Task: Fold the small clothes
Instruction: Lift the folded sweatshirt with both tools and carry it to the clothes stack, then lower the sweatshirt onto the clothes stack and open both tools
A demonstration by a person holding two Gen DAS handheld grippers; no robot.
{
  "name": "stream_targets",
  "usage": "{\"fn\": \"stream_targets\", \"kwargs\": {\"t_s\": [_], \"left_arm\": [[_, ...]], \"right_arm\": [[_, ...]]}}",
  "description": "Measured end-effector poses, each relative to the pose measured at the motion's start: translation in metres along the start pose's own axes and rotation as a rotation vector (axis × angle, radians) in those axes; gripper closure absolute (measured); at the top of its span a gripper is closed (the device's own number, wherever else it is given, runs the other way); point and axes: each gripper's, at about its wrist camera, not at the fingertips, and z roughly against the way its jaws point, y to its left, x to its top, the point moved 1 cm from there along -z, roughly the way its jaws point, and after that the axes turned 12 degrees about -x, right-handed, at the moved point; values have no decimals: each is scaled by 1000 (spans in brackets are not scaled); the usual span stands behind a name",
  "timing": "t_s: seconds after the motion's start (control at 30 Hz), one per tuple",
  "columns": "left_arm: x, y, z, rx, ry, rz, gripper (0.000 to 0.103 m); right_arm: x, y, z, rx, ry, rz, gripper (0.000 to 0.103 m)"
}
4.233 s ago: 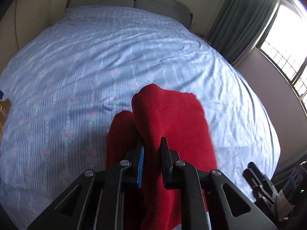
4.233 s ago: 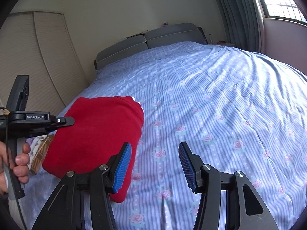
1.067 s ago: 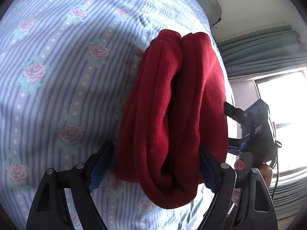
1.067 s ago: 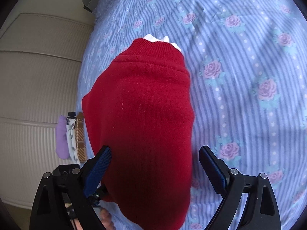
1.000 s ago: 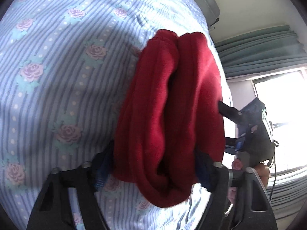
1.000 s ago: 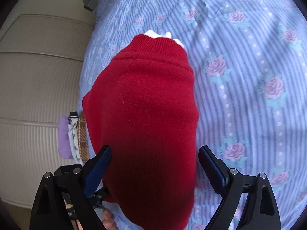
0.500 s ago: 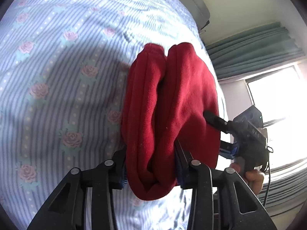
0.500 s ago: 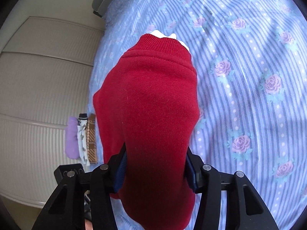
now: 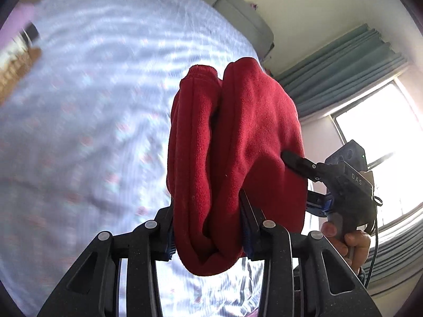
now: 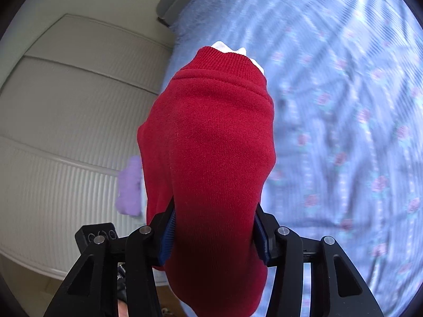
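A folded red knitted garment (image 9: 232, 142) is held up off the bed by both grippers, one at each end. My left gripper (image 9: 208, 233) is shut on the thick folded bundle. My right gripper (image 10: 214, 233) is shut on the other end of the red garment (image 10: 208, 142), whose ribbed hem and a bit of white cloth (image 10: 224, 47) point away from me. The right gripper (image 9: 304, 182) also shows in the left wrist view, clamped on the garment's far side, with the hand under it.
The bed (image 9: 79, 105) with its blue rose-striped sheet (image 10: 343, 105) lies below, grey headboard (image 9: 238, 13) at the far end. Folded clothes, one lilac (image 10: 129, 187), sit at the bed's edge by a white wardrobe (image 10: 66, 132). Green curtains (image 9: 343, 66) and a window (image 9: 383, 132) are to the right.
Both grippers closed from wide open onto the red garment's two ends, then lifted it off the sheet; the bed now lies farther below and is blurred.
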Motion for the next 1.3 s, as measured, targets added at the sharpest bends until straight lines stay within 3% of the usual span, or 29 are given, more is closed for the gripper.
{"fn": "stream_targets", "kwargs": {"t_s": [0.3, 0.5, 0.63, 0.73, 0.87, 0.97, 1.1, 1.17, 1.2, 1.3], "left_arm": [[66, 15, 168, 143, -166, -46, 66], [111, 52, 281, 264, -249, -42, 66], [133, 90, 324, 337, -273, -21, 65], [131, 133, 338, 346, -261, 21, 65], [123, 204, 311, 353, -219, 110, 64], [115, 221, 297, 329, -235, 106, 62], [117, 220, 291, 344, -242, 60, 61], [117, 217, 291, 359, -250, 42, 54], [116, 213, 293, 370, -254, 39, 41], [119, 211, 297, 416, -271, 31, 20]], "right_arm": [[2, 164, -36, 109, 13, 133, 53], [-5, 297, -100, 205, 49, 181, 53], [-9, 365, -153, 247, 85, 175, 53], [-14, 387, -190, 248, 125, 164, 53], [-23, 389, -252, 177, 188, 130, 53], [-24, 367, -288, 136, 224, 88, 52], [-18, 363, -293, 143, 199, 134, 51], [-17, 363, -291, 158, 199, 137, 46], [-16, 363, -289, 167, 193, 140, 41], [-17, 360, -283, 164, 178, 128, 26]]}}
